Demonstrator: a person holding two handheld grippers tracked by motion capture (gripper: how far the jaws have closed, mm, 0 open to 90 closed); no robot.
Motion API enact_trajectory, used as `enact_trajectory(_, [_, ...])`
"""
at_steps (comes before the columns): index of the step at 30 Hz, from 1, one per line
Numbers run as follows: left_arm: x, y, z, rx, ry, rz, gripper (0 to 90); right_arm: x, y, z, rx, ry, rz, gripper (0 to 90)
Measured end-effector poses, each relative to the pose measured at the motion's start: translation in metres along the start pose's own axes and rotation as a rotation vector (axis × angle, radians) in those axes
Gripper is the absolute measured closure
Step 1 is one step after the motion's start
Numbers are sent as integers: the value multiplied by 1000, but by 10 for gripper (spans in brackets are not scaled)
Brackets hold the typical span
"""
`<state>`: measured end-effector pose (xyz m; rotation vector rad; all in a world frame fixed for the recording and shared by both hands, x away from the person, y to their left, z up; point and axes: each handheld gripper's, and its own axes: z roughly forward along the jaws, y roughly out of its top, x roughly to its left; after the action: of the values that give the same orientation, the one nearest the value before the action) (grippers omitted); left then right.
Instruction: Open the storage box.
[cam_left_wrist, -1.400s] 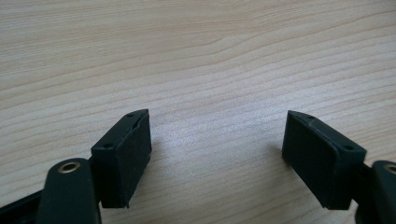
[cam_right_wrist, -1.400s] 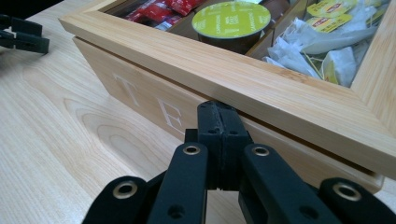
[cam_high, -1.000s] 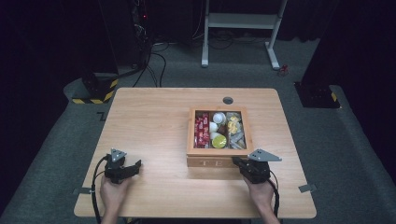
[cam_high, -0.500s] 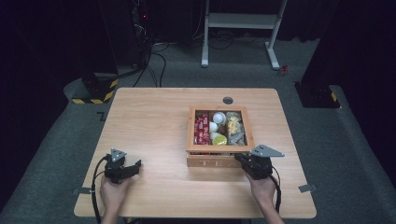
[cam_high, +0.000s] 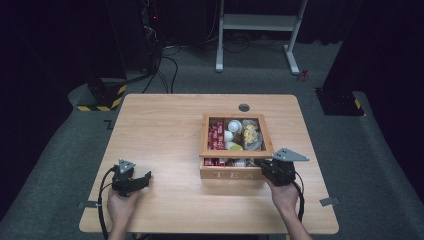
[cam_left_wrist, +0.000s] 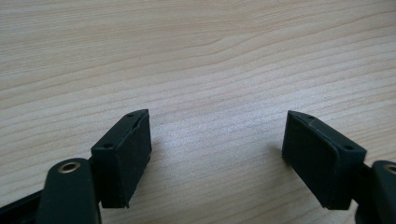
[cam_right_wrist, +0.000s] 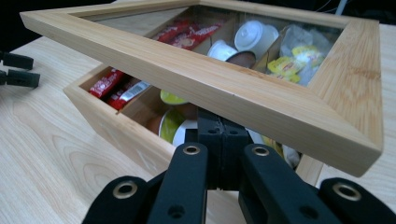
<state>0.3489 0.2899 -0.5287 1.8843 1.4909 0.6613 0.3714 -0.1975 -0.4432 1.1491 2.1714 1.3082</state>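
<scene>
Tea box lid tipped up by the right claw, left claw resting wide apart.

One wooden tea box (cam_high: 235, 170) on the worktop (cam_high: 165, 130), a bit right of the middle, nearer the person's edge. One lid (cam_right_wrist: 243, 88), a wooden frame with a clear pane, tilted up at its near edge, with a gap under it. Right claw (cam_right_wrist: 223, 140) clenched tight, its tips poked under that lifted near edge, touching the frame from below; nothing seen pinched between them. Inside the box: red packets (cam_right_wrist: 109, 84) at the left, small round cups (cam_right_wrist: 254, 35) in the middle, yellow packets (cam_right_wrist: 292, 58) at the right; too crowded for a sure count. Left claw (cam_left_wrist: 217, 154) released, jaws far apart, only bare wood between them, well away from the box near the front left corner. Lots of open worktop left of the box and behind it. One small round hole (cam_high: 244, 107) near the far edge.
</scene>
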Motion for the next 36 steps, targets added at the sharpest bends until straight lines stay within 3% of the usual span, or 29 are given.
enact_trajectory(36, [0,0,0,-3,2,-1,243,-14,53,-8,-22,-11,-33,899])
